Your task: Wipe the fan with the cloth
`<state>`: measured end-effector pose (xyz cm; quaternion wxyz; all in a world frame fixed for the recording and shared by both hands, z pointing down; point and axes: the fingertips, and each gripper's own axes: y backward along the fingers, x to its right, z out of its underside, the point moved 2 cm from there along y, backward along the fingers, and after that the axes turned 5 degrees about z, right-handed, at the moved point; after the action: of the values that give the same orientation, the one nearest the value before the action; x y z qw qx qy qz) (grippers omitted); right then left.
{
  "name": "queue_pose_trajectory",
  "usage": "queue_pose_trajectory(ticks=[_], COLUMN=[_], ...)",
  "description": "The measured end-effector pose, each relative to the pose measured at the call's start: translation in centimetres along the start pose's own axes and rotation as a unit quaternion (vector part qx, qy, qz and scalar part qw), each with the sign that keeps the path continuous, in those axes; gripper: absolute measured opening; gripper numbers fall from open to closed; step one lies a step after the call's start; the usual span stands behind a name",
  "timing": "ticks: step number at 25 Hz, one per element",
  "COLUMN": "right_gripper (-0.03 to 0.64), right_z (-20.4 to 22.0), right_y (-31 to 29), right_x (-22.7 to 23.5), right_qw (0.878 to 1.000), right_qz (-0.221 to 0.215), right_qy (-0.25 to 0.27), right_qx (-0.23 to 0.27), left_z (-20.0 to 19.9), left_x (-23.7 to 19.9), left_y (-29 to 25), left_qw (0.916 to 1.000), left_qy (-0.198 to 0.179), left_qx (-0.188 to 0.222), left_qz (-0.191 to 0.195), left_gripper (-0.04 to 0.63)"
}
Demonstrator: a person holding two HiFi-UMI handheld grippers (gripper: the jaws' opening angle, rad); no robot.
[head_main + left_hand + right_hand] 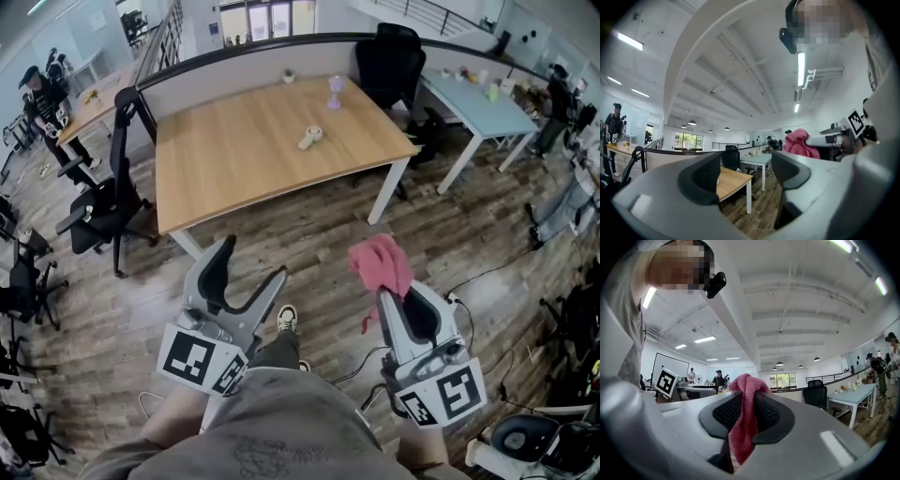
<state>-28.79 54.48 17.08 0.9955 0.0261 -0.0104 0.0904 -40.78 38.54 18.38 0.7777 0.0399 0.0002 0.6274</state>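
Observation:
A small pale purple fan (335,91) stands near the far edge of the wooden table (234,169), well ahead of both grippers. My right gripper (392,292) is shut on a pink cloth (380,261), which bunches above its jaws and hangs down between them. In the right gripper view the cloth (746,394) sits pinched between the black pads of the gripper (745,420). My left gripper (255,259) stands open, nothing between its jaws. The left gripper view shows the gripper (745,171) with jaws apart and the cloth (799,143) off to the right.
A beige object (310,138) and a small pot (289,76) also lie on the table. Black office chairs (103,202) stand at its left and behind it (389,56). A light blue table (473,98) is at the right. People stand far left (42,98) and far right (562,94). Cables (478,277) run across the floor.

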Motion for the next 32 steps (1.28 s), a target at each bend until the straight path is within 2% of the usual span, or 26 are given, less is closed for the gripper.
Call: queue_pose_trajectory(ticks=[4,13,22,32], right_gripper=[0.078,0.078,0.08,0.079], right_z=[0.6,2.0,2.9,3.8], right_y=[-1.8,-8.7,-18.0,-31.0], right_x=[1.5,5.9,11.4,17.0], right_qw=[1.0,1.0,0.998,0.996], right_qz=[0.007,0.016,0.032,0.037], right_qy=[-0.005,-0.009,-0.016,-0.019], right_qx=[-0.005,-0.023,-0.055,-0.083], left_z=[0.5,3.3,4.6,6.9], left_x=[-1.6,-6.0,-12.8,-21.9], left_y=[-1.7,-9.1,-18.0,-28.0], left_qw=[0.9999,0.9994,0.998,0.995], left_qy=[-0.008,-0.007,-0.01,-0.021], left_qx=[-0.004,-0.032,-0.06,-0.093], left_qz=[-0.01,0.008,0.019,0.03], left_gripper=[0.348,0.348,0.348,0.348])
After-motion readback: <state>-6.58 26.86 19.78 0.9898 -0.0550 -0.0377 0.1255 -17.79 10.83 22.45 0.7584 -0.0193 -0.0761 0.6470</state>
